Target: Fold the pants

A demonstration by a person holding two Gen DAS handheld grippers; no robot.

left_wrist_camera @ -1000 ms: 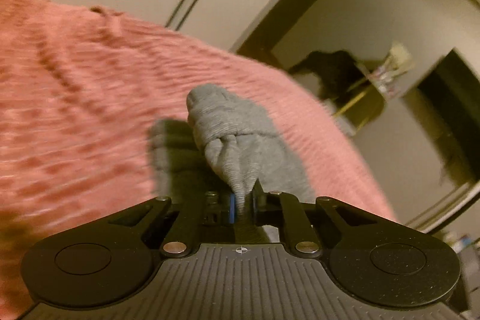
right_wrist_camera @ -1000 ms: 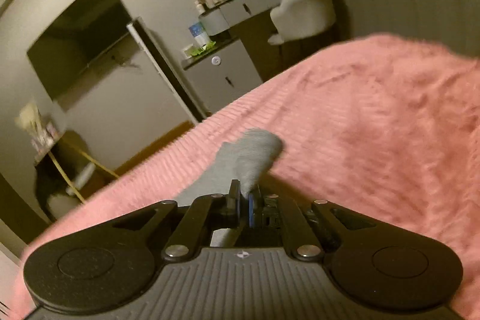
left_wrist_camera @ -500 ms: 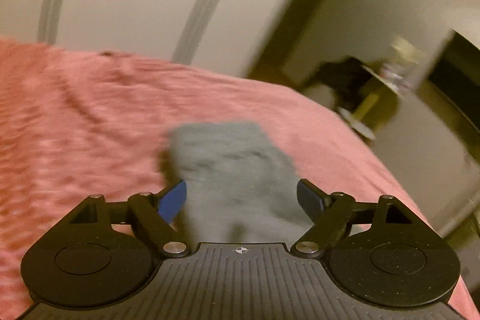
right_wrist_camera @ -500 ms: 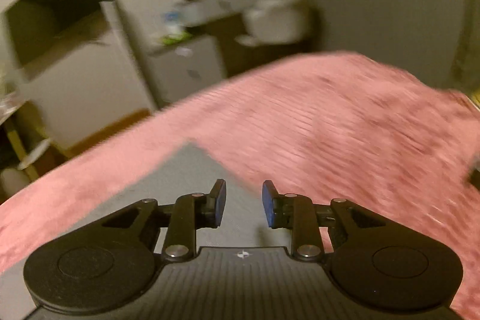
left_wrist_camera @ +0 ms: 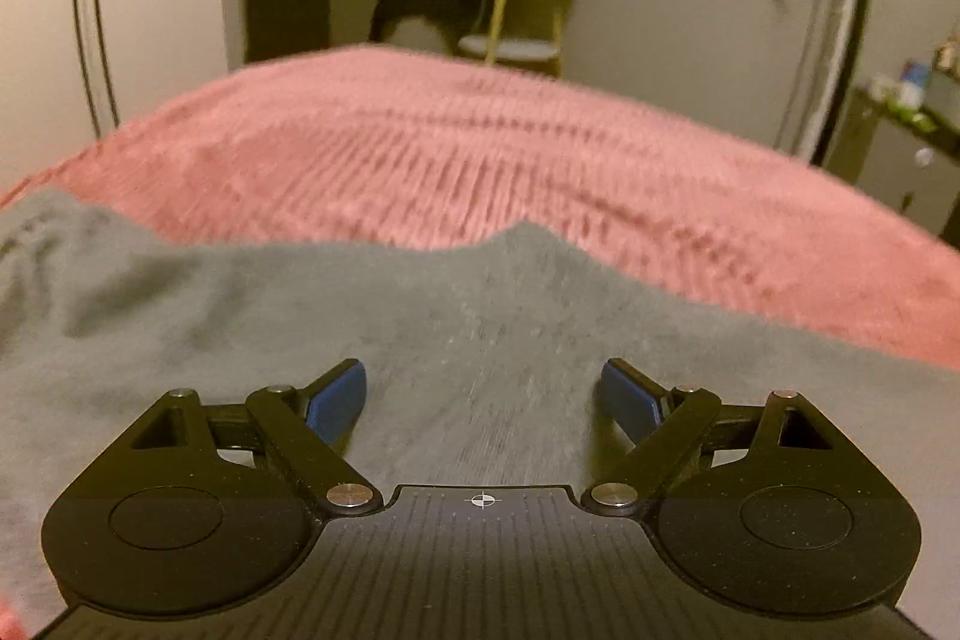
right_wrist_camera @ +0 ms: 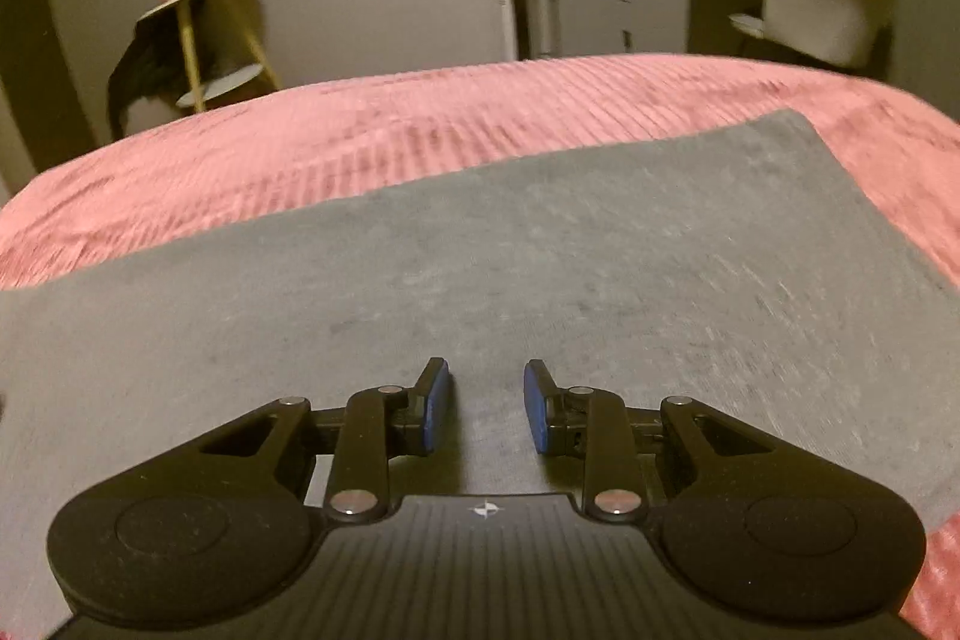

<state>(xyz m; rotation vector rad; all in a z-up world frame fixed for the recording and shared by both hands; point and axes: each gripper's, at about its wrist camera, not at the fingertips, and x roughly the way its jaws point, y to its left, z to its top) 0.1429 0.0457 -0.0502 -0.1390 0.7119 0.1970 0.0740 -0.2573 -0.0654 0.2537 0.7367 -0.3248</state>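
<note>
The grey pants (left_wrist_camera: 420, 316) lie flat on the pink ribbed bedspread (left_wrist_camera: 480, 160), filling the lower half of both views. My left gripper (left_wrist_camera: 483, 394) is wide open and empty just over the cloth. In the right wrist view the pants (right_wrist_camera: 540, 250) form a neat flat rectangle with a square far-right corner. My right gripper (right_wrist_camera: 486, 400) is open and empty, close above the cloth's near part.
The bedspread (right_wrist_camera: 420, 130) stretches beyond the pants to the far bed edge. Past it stand a small round side table with dark cloth (right_wrist_camera: 192, 40), a white cabinet (right_wrist_camera: 618, 10) and a white fluffy chair (right_wrist_camera: 828, 10).
Both grippers were shut on bunched grey cloth a second ago. They opened and let go, then turned and drew back over the pants, which now lie flat.
</note>
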